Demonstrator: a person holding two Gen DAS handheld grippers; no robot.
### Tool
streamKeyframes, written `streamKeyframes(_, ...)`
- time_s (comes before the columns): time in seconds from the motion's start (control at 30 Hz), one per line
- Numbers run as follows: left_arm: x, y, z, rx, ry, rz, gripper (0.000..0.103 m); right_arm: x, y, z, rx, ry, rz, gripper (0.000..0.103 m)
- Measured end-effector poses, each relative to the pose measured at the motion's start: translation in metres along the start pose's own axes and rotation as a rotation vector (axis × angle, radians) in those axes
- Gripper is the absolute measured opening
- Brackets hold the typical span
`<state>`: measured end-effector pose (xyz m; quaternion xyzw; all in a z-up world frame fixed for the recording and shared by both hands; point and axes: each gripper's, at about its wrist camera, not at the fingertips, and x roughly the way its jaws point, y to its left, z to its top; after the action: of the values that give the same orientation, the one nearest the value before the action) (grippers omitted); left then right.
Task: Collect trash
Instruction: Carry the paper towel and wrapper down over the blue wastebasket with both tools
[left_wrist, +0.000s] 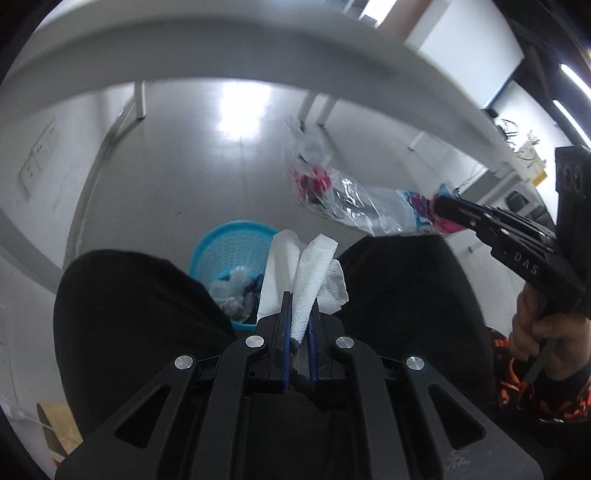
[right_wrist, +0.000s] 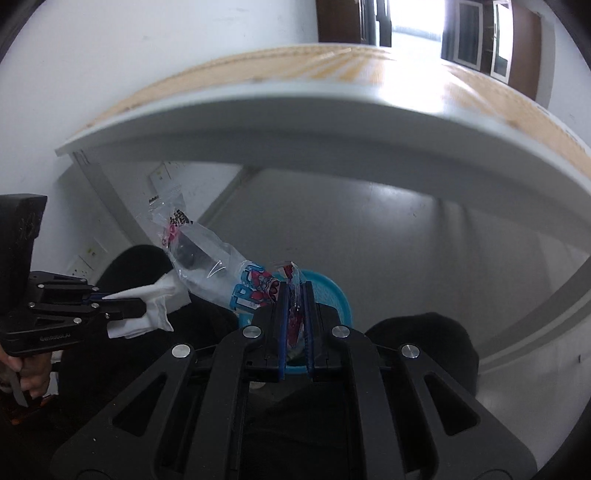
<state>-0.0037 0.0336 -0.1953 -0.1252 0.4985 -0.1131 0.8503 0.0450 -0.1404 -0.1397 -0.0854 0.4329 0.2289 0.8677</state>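
Black hand-held gripper (left_wrist: 299, 306) with blue pads, silver screws; black trousers (left_wrist: 122, 314), orange-patterned sleeve (left_wrist: 517, 391).

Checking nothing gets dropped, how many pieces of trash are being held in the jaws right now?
2. A white paper towel sits in the left gripper; a clear plastic wrapper sits in the right gripper. More trash lies in the blue basket, partly hidden.

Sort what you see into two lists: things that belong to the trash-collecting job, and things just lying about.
Part of the job:
- white paper napkin, clamped in the left gripper
- clear plastic wrapper, clamped in the right gripper
- blue bin on the floor

Lying about:
- table
- wall sockets
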Motion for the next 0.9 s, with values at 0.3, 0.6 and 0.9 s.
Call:
streamKeyframes(0.3, 0.06, 0.019, 0.0, -0.044, 0.105, 0.065, 0.007, 0.09, -0.012, -0.014, 0.084, 0.159, -0.03, 0.007)
streamKeyframes(0.6, 0.11, 0.039, 0.02, -0.111, 0.188, 0.077, 0.007, 0.159, -0.032, -0.015, 0.183, 0.281, -0.021, 0.007)
streamKeyframes(0.9, 0.164, 0.057, 0.044, -0.241, 0.249, 0.093, 0.007, 0.236, -0.032, -0.012, 0.215, 0.427, -0.05, 0.007)
